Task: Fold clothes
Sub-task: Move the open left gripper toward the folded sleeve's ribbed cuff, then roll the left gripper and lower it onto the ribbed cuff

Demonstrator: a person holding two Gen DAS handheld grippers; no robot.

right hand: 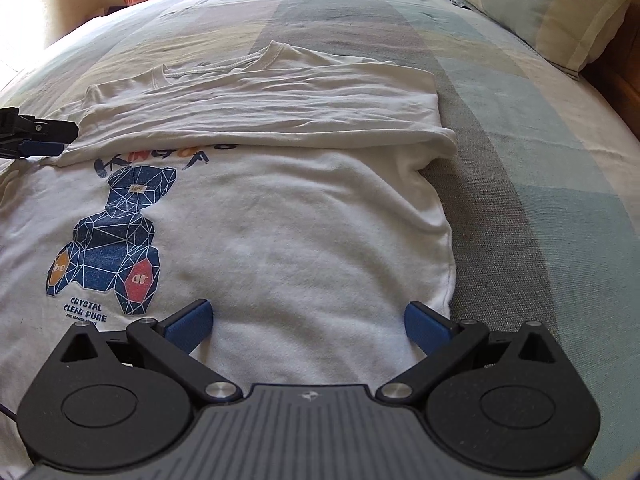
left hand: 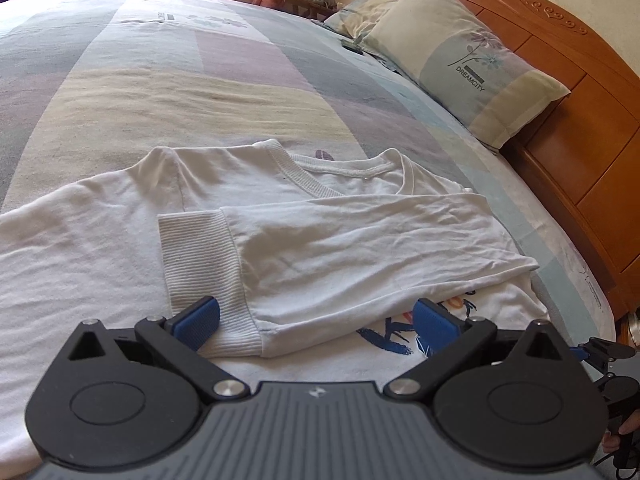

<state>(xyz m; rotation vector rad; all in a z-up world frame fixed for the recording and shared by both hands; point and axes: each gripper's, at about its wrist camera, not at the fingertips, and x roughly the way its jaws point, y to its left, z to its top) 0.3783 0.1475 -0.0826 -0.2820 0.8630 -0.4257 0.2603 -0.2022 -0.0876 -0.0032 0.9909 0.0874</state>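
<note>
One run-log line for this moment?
white sweatshirt: flat on bed, one sleeve folded across | left gripper: open | right gripper: open

Sweatshirt [right hand: 280, 232] flat on bed [right hand: 540, 168], pillow [left hand: 472, 60] behind.

A white sweatshirt [right hand: 280, 240] is seen spread flat on the bed [right hand: 520, 140], one sleeve [right hand: 260, 120] folded across its chest above a blue bear print [right hand: 116, 240]. The right hand-held gripper [right hand: 308, 326] is held over the lower body, fingers [right hand: 188, 326] spread wide. The left hand-held gripper [right hand: 36, 140] is seen at the sleeve's end.
</note>
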